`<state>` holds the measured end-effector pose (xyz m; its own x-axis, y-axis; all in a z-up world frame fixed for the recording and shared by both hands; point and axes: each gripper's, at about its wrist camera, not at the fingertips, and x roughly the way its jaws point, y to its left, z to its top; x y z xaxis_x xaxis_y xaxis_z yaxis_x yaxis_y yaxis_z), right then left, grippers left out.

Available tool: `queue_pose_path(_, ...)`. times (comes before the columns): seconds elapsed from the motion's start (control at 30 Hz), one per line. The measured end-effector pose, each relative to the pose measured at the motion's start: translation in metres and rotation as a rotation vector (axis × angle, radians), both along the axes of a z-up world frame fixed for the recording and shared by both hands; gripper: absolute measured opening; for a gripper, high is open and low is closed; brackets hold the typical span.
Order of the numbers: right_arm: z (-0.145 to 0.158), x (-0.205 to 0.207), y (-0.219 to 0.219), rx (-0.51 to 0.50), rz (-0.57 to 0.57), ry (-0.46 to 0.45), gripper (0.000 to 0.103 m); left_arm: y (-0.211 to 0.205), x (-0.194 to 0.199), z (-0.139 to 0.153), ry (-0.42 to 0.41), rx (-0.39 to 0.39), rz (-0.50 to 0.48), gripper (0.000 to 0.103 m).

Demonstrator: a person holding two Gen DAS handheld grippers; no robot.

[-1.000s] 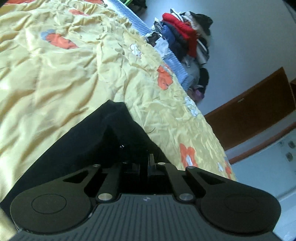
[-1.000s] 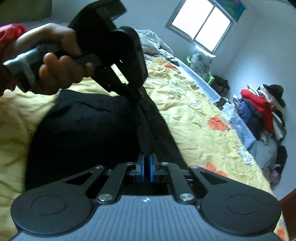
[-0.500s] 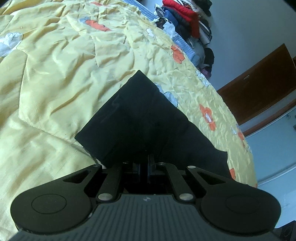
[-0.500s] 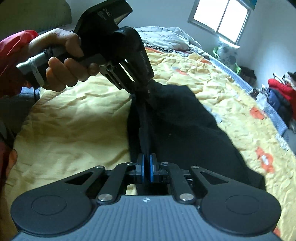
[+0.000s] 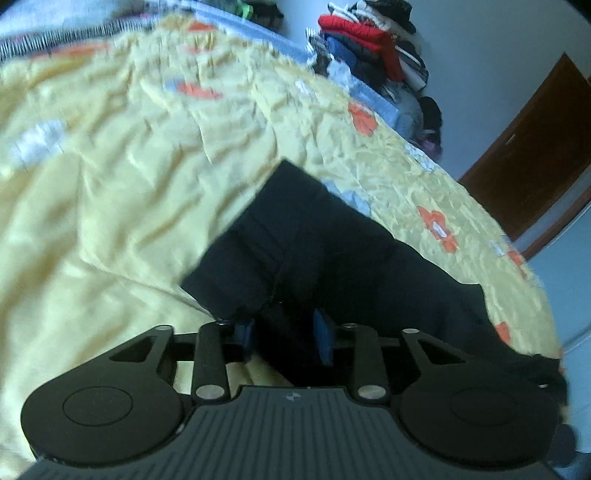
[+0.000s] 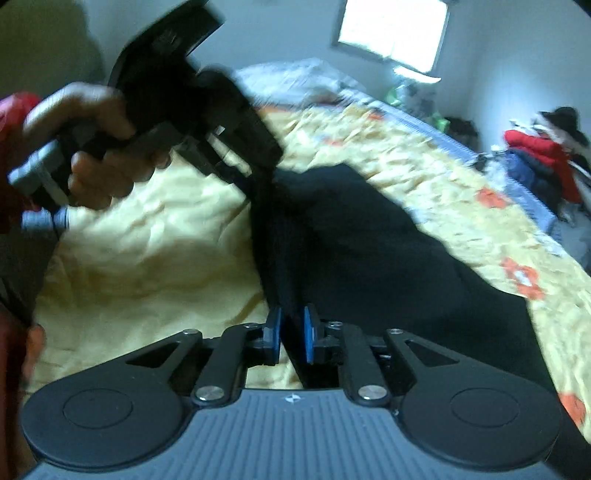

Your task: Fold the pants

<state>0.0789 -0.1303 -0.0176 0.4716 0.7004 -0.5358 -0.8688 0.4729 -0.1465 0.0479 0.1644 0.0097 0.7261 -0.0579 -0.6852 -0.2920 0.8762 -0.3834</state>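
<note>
Black pants (image 5: 314, 240) lie folded on the yellow flowered bedcover (image 5: 110, 184). My left gripper (image 5: 284, 336) sits at their near edge. Its jaws are opening, the blue pads stand well apart, and dark cloth lies loosely between them. In the right wrist view the pants (image 6: 369, 251) run away from my right gripper (image 6: 291, 338). Its jaws are opening a little, and a fold of the cloth still sits in the narrow gap. A hand (image 6: 99, 155) holds the left gripper (image 6: 258, 184) at the pants' far corner. Both views are blurred.
A pile of clothes (image 5: 369, 48) stands past the bed's far side, seen also in the right wrist view (image 6: 543, 158). A brown door (image 5: 535, 147) is on the right wall. A bright window (image 6: 391, 33) lies beyond the bed. Crumpled bedding (image 6: 295, 74) sits at the head.
The left pads, closed on the cloth before, have parted wide. The right pads have parted slightly. Both grippers have swung across the bed and rolled, and the pants lie lower on the cover.
</note>
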Motion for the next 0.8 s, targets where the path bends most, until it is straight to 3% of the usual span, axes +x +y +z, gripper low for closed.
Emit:
queue_pose_path(0.1, 0.013, -0.001, -0.055, 0.166, -0.17, 0.038, 0.013, -0.009, -0.013, 0.016, -0.051, 0.126, 0.045, 0.047)
queue_pose_path(0.23, 0.019, -0.002, -0.169, 0.376, -0.57, 0.071, 0.013, -0.029, -0.027, 0.04, -0.164, 0.247, 0.075, 0.055)
queue_pose_path(0.37, 0.005, -0.018, -0.3, 0.585, -1.073, 0.183, 0.016, -0.063, -0.019, 0.053, -0.251, 0.238, -0.031, 0.07)
queue_pose_path(0.43, -0.007, -0.038, -0.353, 0.714, -1.269, 0.22, 0.026, -0.088, -0.007, 0.052, -0.261, 0.221, -0.121, 0.07)
queue_pose_path(0.47, -0.012, -0.051, -0.375, 0.783, -1.335, 0.228, 0.037, -0.101, -0.001, 0.049, -0.266, 0.212, -0.163, 0.071)
queue_pose_path(0.5, -0.018, -0.061, -0.391, 0.826, -1.389, 0.232, 0.05, -0.115, 0.006, 0.045, -0.271, 0.205, -0.209, 0.071)
queue_pose_path(0.57, -0.025, -0.076, -0.412, 0.856, -1.478, 0.247, 0.061, -0.145, 0.017, 0.035, -0.272, 0.202, -0.29, 0.071)
queue_pose_path(0.63, -0.031, -0.082, -0.421, 0.855, -1.5, 0.258, 0.061, -0.171, 0.021, 0.021, -0.282, 0.216, -0.367, 0.071)
queue_pose_path(0.8, -0.053, -0.076, -0.419, 0.892, -1.519, 0.357, 0.06, -0.221, 0.019, -0.016, -0.308, 0.359, -0.492, 0.072)
